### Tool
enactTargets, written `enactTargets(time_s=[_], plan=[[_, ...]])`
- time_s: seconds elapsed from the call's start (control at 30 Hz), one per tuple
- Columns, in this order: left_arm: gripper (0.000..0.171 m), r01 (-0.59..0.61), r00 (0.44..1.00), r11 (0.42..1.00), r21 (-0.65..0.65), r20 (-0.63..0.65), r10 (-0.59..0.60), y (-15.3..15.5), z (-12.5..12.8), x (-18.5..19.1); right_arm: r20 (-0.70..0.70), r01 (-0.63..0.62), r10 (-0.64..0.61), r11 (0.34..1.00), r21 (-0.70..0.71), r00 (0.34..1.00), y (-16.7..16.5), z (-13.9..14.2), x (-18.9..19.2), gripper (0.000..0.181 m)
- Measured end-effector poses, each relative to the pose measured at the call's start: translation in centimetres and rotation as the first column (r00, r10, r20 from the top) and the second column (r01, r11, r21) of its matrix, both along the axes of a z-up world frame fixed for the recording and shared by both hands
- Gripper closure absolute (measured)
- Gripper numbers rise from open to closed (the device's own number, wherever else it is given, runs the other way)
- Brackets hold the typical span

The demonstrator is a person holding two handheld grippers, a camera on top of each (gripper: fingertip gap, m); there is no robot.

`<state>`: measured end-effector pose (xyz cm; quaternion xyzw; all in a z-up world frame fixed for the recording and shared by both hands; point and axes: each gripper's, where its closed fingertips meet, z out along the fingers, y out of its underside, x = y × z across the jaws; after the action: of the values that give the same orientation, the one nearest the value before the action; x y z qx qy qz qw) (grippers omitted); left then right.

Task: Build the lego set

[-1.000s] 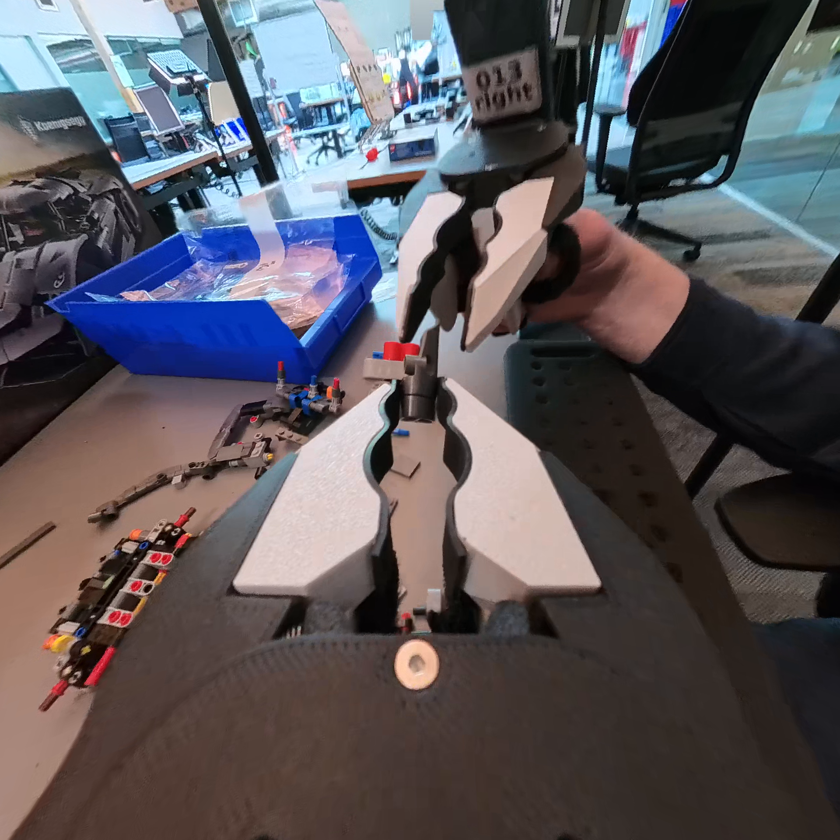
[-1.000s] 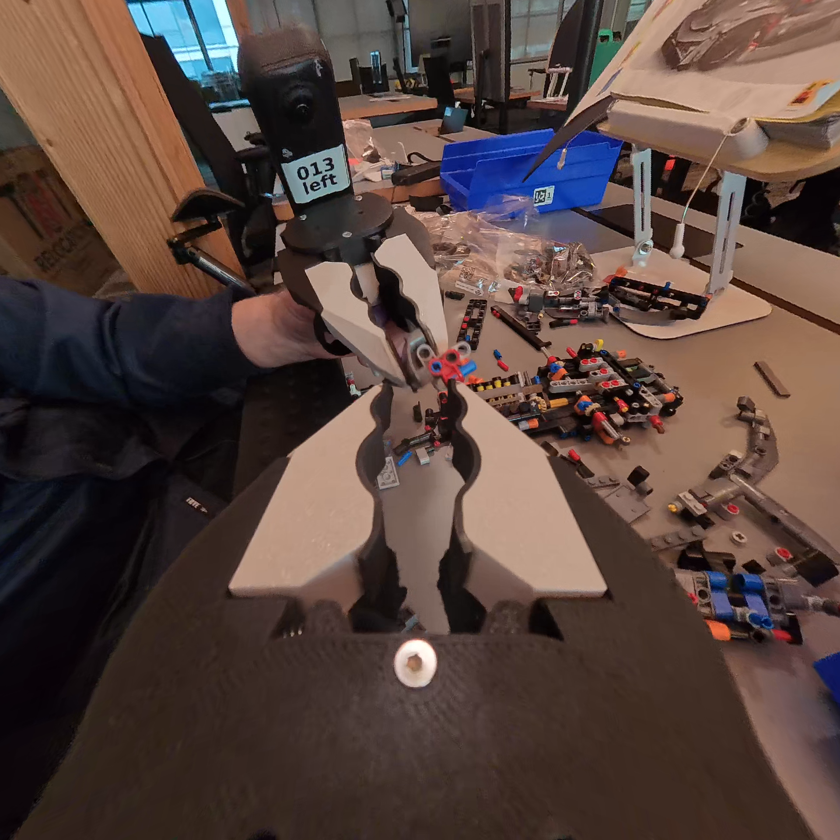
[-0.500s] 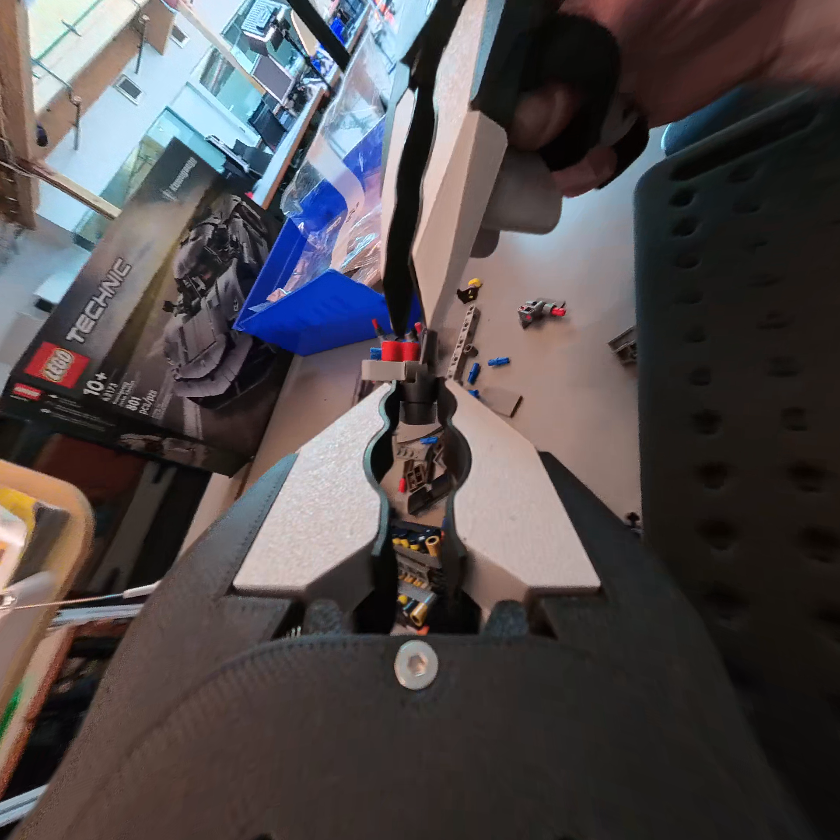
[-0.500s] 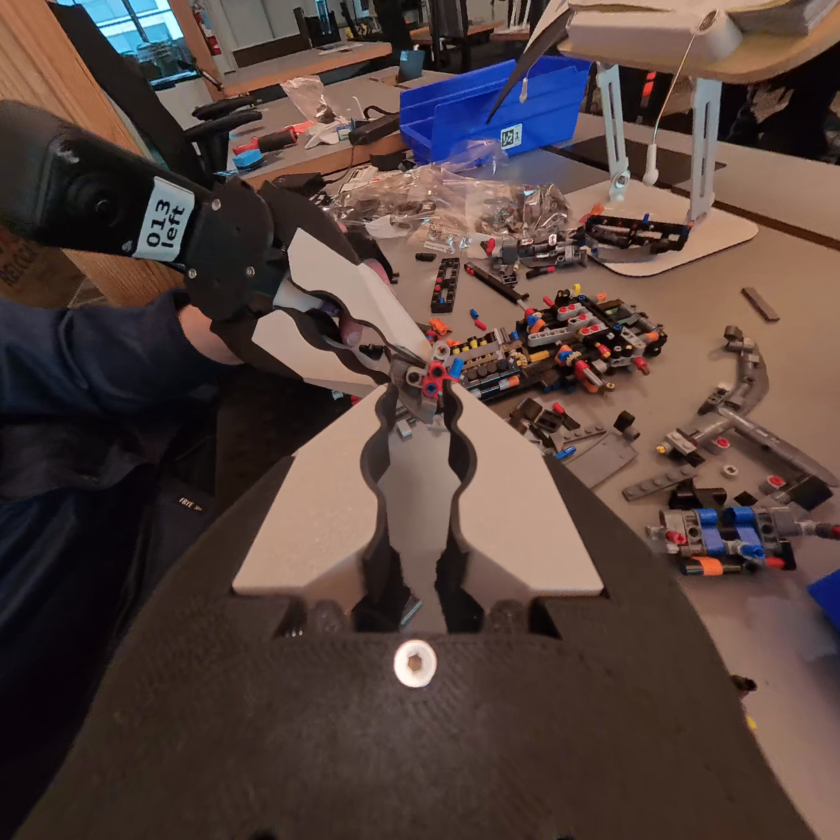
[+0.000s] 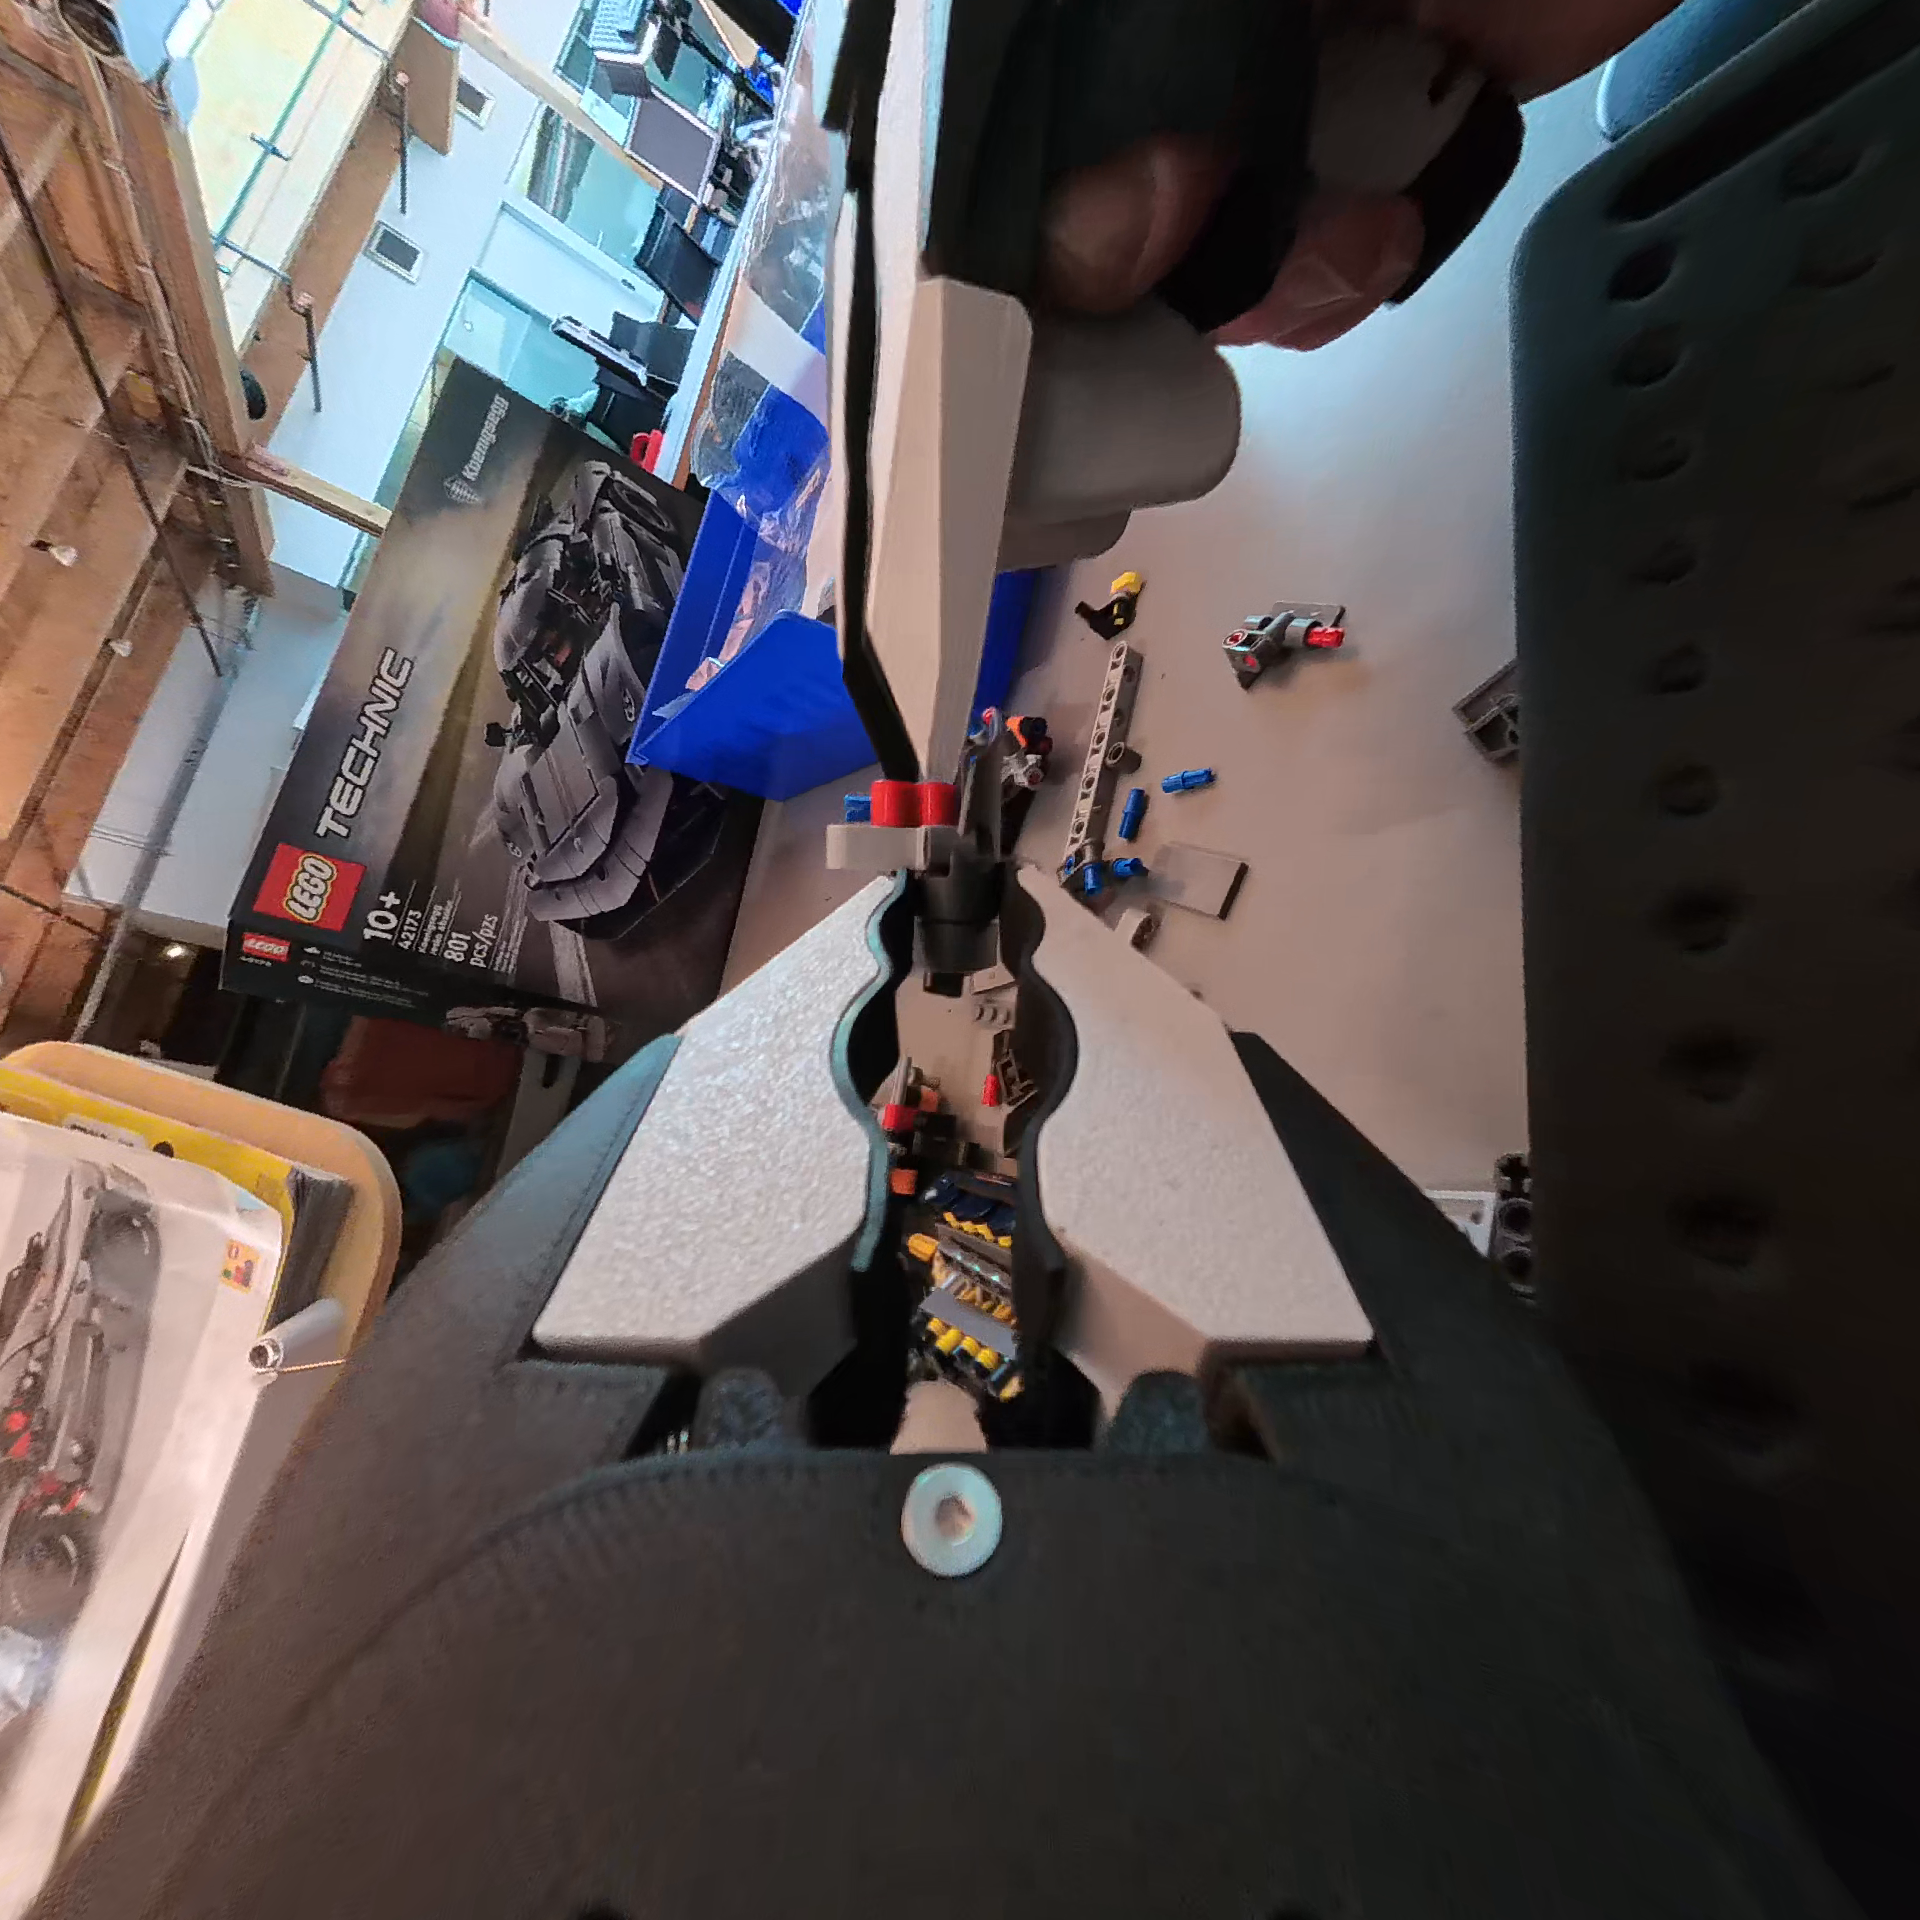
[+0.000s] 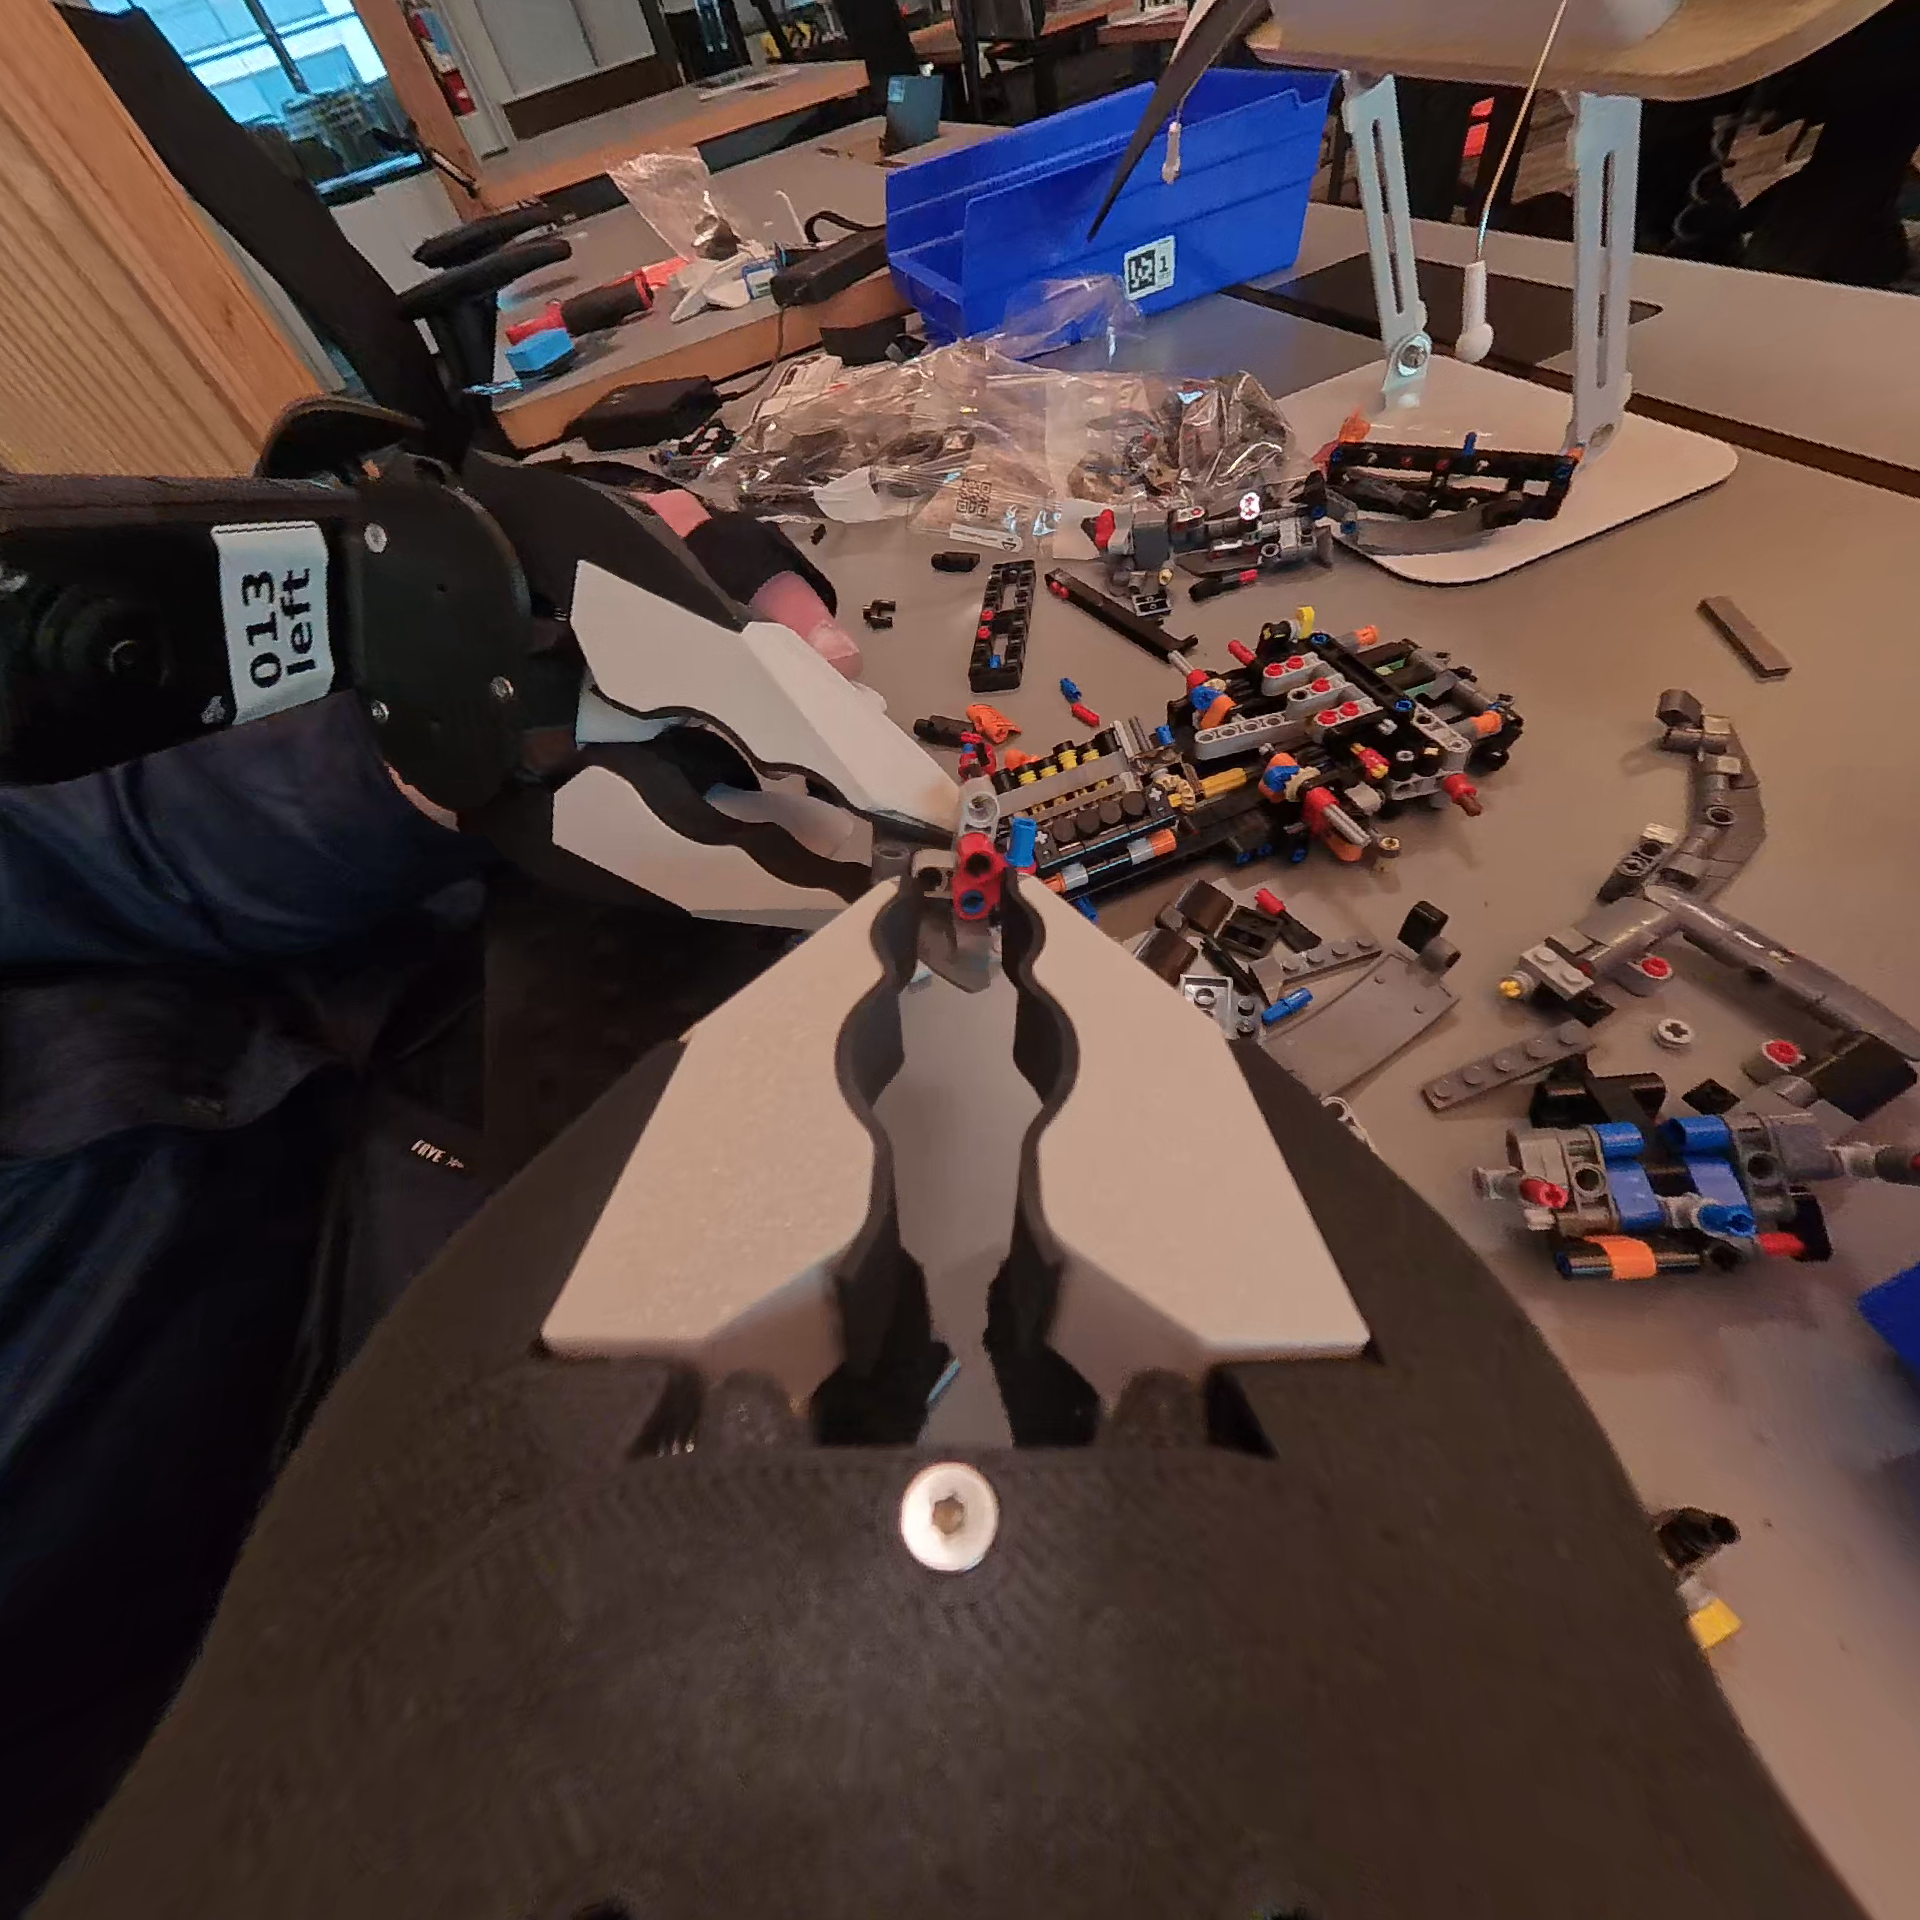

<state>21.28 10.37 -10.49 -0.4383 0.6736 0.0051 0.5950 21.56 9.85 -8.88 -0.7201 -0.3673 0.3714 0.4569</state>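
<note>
A small sub-assembly (image 5: 914, 821) of a red connector, grey pieces and a black cylinder is held between both grippers above the table's near edge. My left gripper (image 5: 956, 883) is rolled on its side and shut on the black cylinder end. My right gripper (image 5: 914, 758) comes in from above, its tips on the red connector. In the right wrist view my right gripper (image 6: 961, 894) is shut on the red and grey part of the sub-assembly (image 6: 975, 873). My left gripper (image 6: 935, 821) reaches in from the left. The partly built car chassis (image 6: 1247, 769) lies on the table just beyond.
Loose parts, a grey curved panel (image 6: 1704, 831) and a blue-and-grey module (image 6: 1662, 1195) lie to the right. Parts bags (image 6: 987, 436), a blue bin (image 6: 1101, 197) and the manual stand (image 6: 1475, 488) are behind. The set's box (image 5: 488, 707) and a chair back (image 5: 1714, 727) flank the left gripper. My two grippers' fingertips are within a few centimetres of each other.
My left gripper has rolled about a quarter turn onto its side while holding the sub-assembly. My right gripper has stayed at the red connector and lowered with it toward the table.
</note>
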Motion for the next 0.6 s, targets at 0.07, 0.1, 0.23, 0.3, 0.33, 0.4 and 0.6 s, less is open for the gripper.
enactTargets(time_s=[0.07, 0.1, 0.23, 0.3, 0.33, 0.4, 0.6], plan=[[0.159, -0.012, 1.0, 1.0, 0.026, -0.012, 0.012, 0.11, -0.03, -0.05, -0.005, 0.002, -0.002, 1.0, -0.016, 1.0, 0.07, -0.13, -0.09, 0.167], [0.159, -0.013, 1.0, 0.999, 0.039, -0.014, 0.014, 0.08, 0.02, -0.01, -0.009, 0.009, -0.009, 1.0, -0.027, 1.0, 0.2, -0.2, -0.05, 0.166], [0.159, -0.006, 1.0, 0.998, 0.067, -0.002, 0.006, -0.26, 0.44, 0.2, -0.02, 0.032, -0.033, 0.999, -0.04, 0.999, 0.65, -0.26, 0.31, 0.161], [0.159, -0.008, 1.0, 0.997, 0.073, -0.005, 0.008, -0.26, 0.44, 0.21, -0.016, 0.014, -0.015, 0.999, -0.047, 1.0, 0.39, -0.4, 0.06, 0.161], [0.159, -0.011, 1.0, 0.997, 0.077, -0.012, 0.012, -0.22, 0.32, 0.19, -0.008, 0.01, -0.01, 0.999, -0.046, 1.0, 0.33, -0.52, -0.07, 0.165], [0.159, -0.01, 1.0, 0.997, 0.078, -0.011, 0.01, -0.25, 0.32, 0.18, 0.013, 0.013, -0.013, 0.999, -0.034, 1.0, 0.37, -0.67, -0.11, 0.168], [0.159, -0.004, 1.0, 0.998, 0.07, -0.001, 0.004, -0.34, 0.45, 0.26, -0.012, 0.0, -0.001, 0.999, -0.038, 1.0, 0.23, -0.4, -0.02, 0.169]])
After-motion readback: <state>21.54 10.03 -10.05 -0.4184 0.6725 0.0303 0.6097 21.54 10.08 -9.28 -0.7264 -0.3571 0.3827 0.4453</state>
